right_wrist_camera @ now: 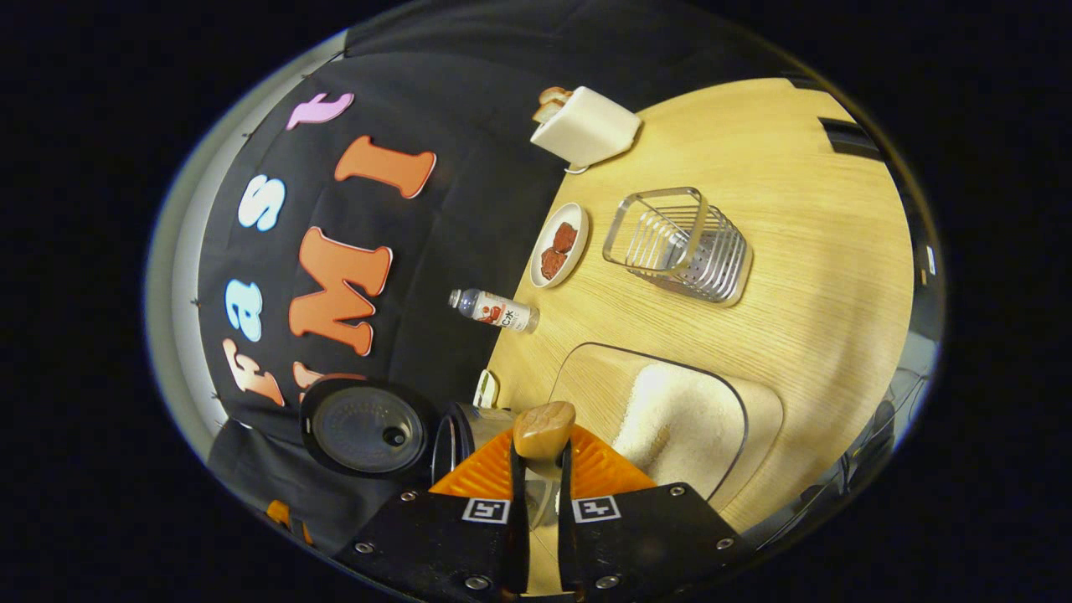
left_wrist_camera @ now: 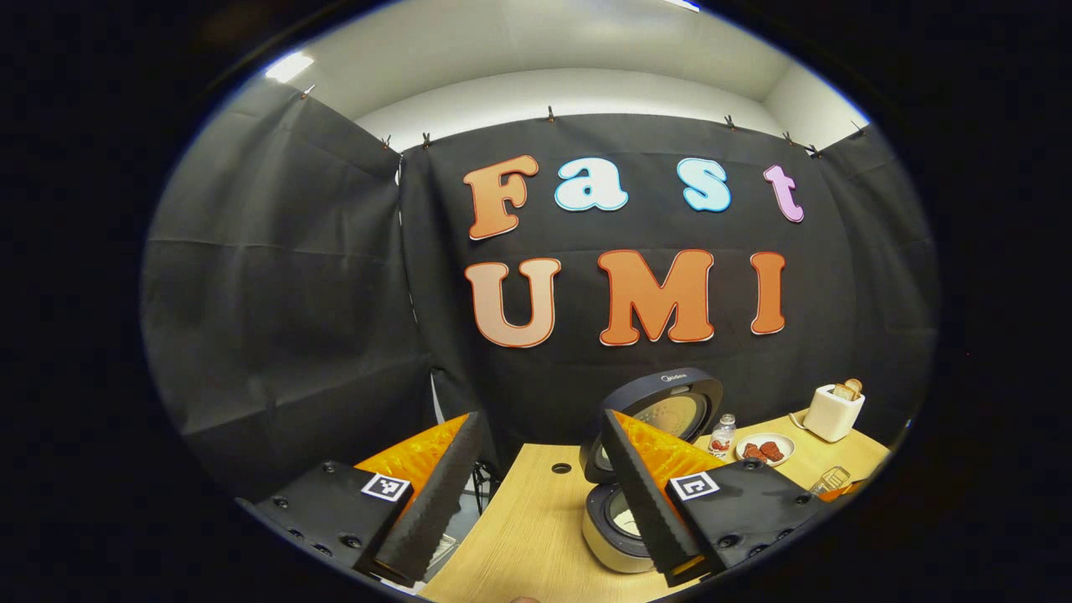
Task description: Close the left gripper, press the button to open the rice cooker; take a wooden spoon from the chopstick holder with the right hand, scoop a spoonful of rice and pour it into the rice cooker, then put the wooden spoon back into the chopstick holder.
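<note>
In the left gripper view my left gripper [left_wrist_camera: 543, 419] stands open, held above the table's left end with nothing between its fingers. The rice cooker [left_wrist_camera: 615, 523] sits behind its right finger, with the lid [left_wrist_camera: 670, 406] raised. My right gripper [right_wrist_camera: 540, 456] is shut on the handle of the wooden spoon [right_wrist_camera: 544, 427], and the spoon's bowl pokes out past the fingertips, beside the open rice cooker [right_wrist_camera: 469, 431] and its lid [right_wrist_camera: 364, 427]. A clear tray of rice [right_wrist_camera: 678, 419] lies just right of the spoon. The wire chopstick holder [right_wrist_camera: 682, 243] stands farther off. Whether the spoon carries rice is hidden.
On the wooden table [right_wrist_camera: 821, 209] stand a white toaster [right_wrist_camera: 586, 126] with bread, a small plate [right_wrist_camera: 559, 245] of red food and a small bottle [right_wrist_camera: 494, 310]. From the left gripper, the toaster [left_wrist_camera: 833, 410], plate [left_wrist_camera: 764, 450] and bottle [left_wrist_camera: 722, 434] sit at the far right.
</note>
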A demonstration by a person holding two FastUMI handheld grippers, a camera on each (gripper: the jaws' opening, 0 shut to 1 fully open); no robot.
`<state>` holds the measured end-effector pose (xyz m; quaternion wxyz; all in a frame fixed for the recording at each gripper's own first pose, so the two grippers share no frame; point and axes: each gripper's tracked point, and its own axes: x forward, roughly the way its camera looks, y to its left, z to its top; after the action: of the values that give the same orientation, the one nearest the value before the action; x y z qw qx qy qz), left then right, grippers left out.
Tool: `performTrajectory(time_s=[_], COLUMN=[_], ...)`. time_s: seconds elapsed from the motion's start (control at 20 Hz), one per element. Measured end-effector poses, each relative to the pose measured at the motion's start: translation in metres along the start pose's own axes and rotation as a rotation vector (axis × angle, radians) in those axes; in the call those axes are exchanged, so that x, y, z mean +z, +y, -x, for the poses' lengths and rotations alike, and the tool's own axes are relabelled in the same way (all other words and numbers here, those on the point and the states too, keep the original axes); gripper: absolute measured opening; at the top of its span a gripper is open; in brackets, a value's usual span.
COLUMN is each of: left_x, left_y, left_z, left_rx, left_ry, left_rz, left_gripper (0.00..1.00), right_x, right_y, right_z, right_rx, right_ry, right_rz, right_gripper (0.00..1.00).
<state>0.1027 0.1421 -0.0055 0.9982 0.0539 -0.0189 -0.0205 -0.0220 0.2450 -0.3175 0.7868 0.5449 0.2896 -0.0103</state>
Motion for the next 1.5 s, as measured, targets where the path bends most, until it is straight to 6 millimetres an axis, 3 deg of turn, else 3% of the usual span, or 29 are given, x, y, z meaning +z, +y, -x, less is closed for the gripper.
performTrajectory(time_s=[0.25, 0.45, 1.05, 1.1, 1.5], left_x=[0.008, 0.014, 0.025, 0.027, 0.020], left_y=[-0.006, -0.009, 0.006, 0.006, 0.015], left_z=[0.003, 0.009, 0.028, 0.028, 0.034], left_rx=[-0.011, -0.018, -0.005, -0.009, -0.008], left_ry=[-0.021, -0.036, -0.064, -0.061, -0.040], left_rz=[-0.002, 0.008, 0.049, 0.054, 0.078], left_gripper=[0.97, 0.97, 1.00, 0.94, 0.97], right_x=[0.018, 0.028, 0.051, 0.052, 0.055], right_y=[-0.009, 0.002, 0.061, 0.068, 0.132], right_z=[0.011, 0.020, 0.048, 0.051, 0.053], right_rx=[0.026, 0.056, 0.182, 0.193, 0.277], right_ry=[-0.019, -0.026, -0.039, -0.039, -0.010], right_rz=[-0.198, -0.208, -0.261, -0.261, -0.255], right_gripper=[0.13, 0.13, 0.13, 0.13, 0.13])
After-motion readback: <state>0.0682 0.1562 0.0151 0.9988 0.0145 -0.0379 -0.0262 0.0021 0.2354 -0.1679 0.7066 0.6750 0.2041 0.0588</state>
